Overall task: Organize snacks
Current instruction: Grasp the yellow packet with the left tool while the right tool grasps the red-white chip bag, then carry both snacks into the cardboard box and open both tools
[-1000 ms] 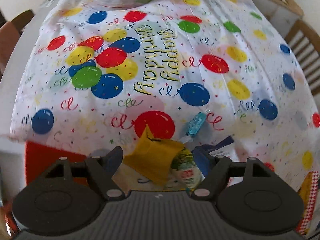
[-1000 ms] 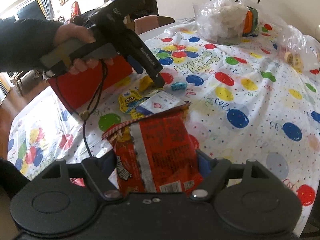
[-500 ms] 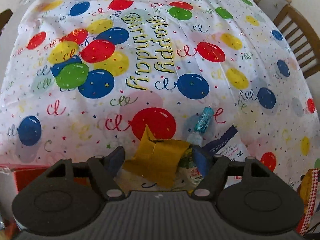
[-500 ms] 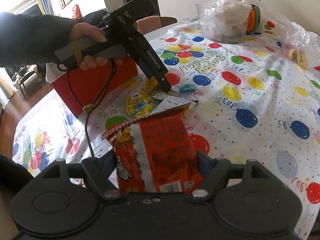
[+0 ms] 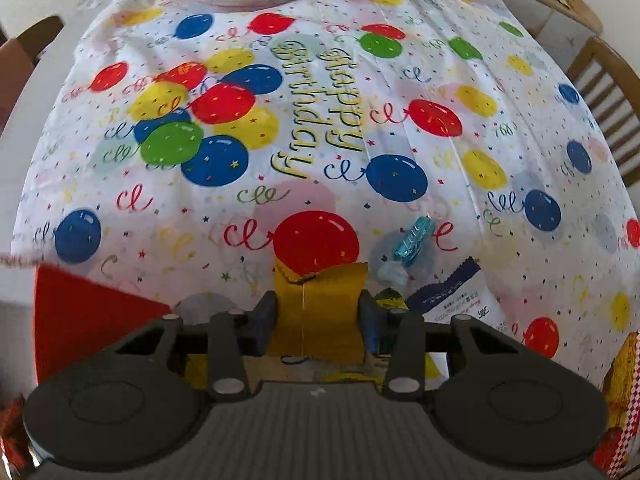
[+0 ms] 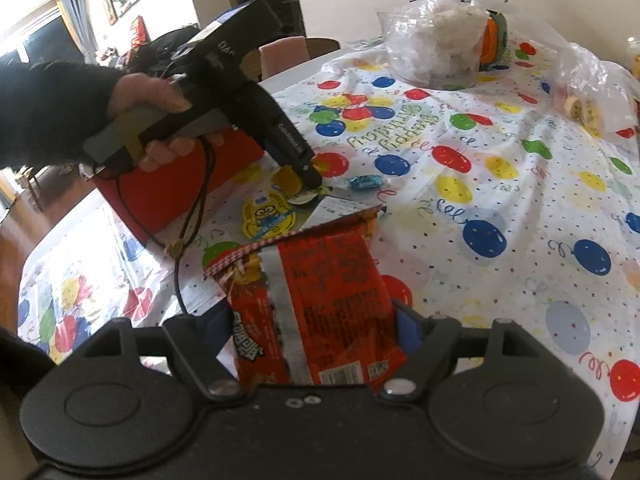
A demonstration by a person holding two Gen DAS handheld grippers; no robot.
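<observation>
My left gripper (image 5: 318, 316) is shut on a small yellow snack packet (image 5: 320, 312), low over the balloon tablecloth; it also shows in the right wrist view (image 6: 308, 178) with the packet (image 6: 286, 180) in its fingers. My right gripper (image 6: 316, 332) is shut on a red snack bag (image 6: 316, 304) and holds it above the table. A red box (image 6: 176, 188) stands at the left, seen in the left wrist view (image 5: 88, 320) too. A blue wrapped candy (image 5: 412, 240), a white-and-navy packet (image 5: 460, 300) and a yellow Minion packet (image 6: 266, 218) lie on the cloth.
Clear plastic bags (image 6: 436, 52) of food stand at the far side of the table, another (image 6: 592, 84) at the far right. Wooden chairs (image 5: 608, 92) stand around the table. A small green-labelled packet (image 5: 390, 298) lies beside my left gripper's right finger.
My left gripper has closed its fingers onto the yellow packet. The right gripper still holds the red bag and has barely moved.
</observation>
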